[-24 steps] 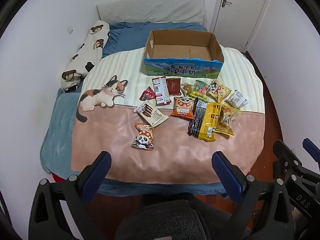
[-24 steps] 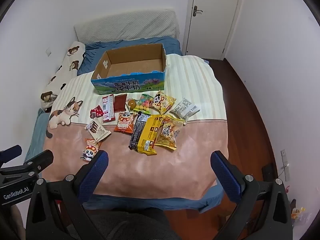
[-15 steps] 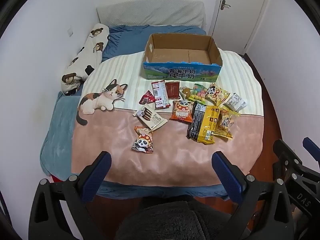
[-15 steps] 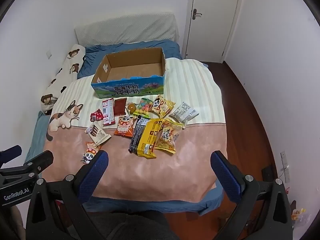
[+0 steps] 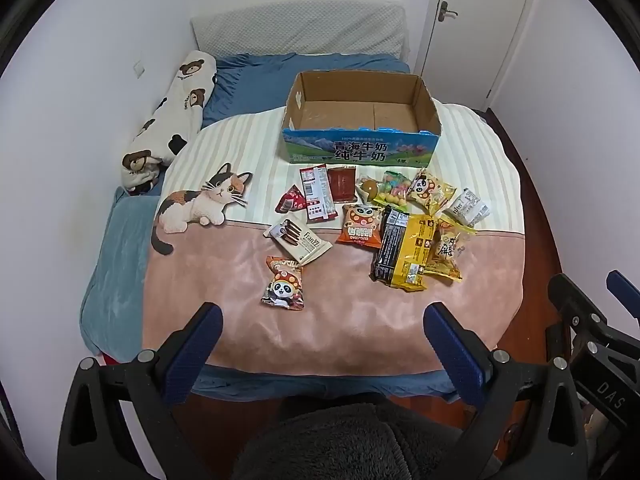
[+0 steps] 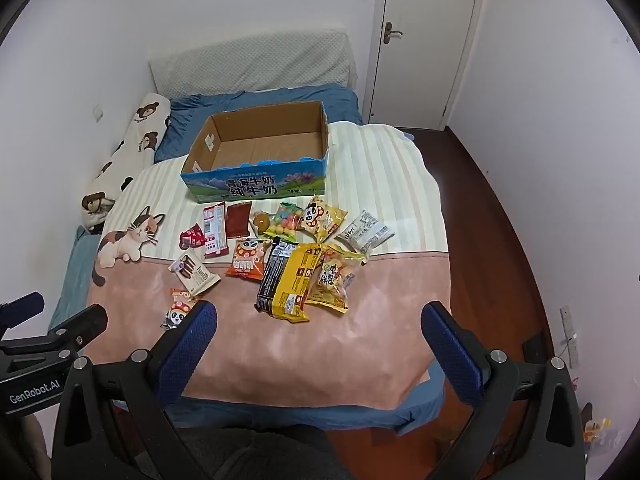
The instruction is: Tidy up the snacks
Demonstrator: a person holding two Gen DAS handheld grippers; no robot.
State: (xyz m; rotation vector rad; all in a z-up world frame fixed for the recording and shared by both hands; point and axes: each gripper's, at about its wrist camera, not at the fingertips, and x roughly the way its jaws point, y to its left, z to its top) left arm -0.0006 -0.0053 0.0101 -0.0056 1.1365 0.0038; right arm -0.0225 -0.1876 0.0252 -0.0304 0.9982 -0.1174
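Several snack packets lie on the bed blanket in front of an empty cardboard box (image 5: 362, 120) (image 6: 260, 148) with a blue printed front. Nearest are a panda packet (image 5: 283, 283) (image 6: 176, 309), a white Franzzi wafer pack (image 5: 299, 240) (image 6: 195, 273) and a black-and-yellow pack (image 5: 404, 254) (image 6: 286, 282). My left gripper (image 5: 322, 338) is open and empty, held above the bed's near edge. My right gripper (image 6: 319, 336) is open and empty too, to the right of the left one; it also shows in the left wrist view's right edge (image 5: 592, 320).
A bear-print bolster (image 5: 168, 120) lies along the left wall. A grey pillow (image 5: 300, 32) sits at the head of the bed. A closed white door (image 6: 424, 40) is at the back right, and wooden floor (image 6: 496, 240) runs along the bed's right side.
Both grippers have pulled back and up a little, so the bed and snacks look smaller and farther. Both stay open. No snack has moved.
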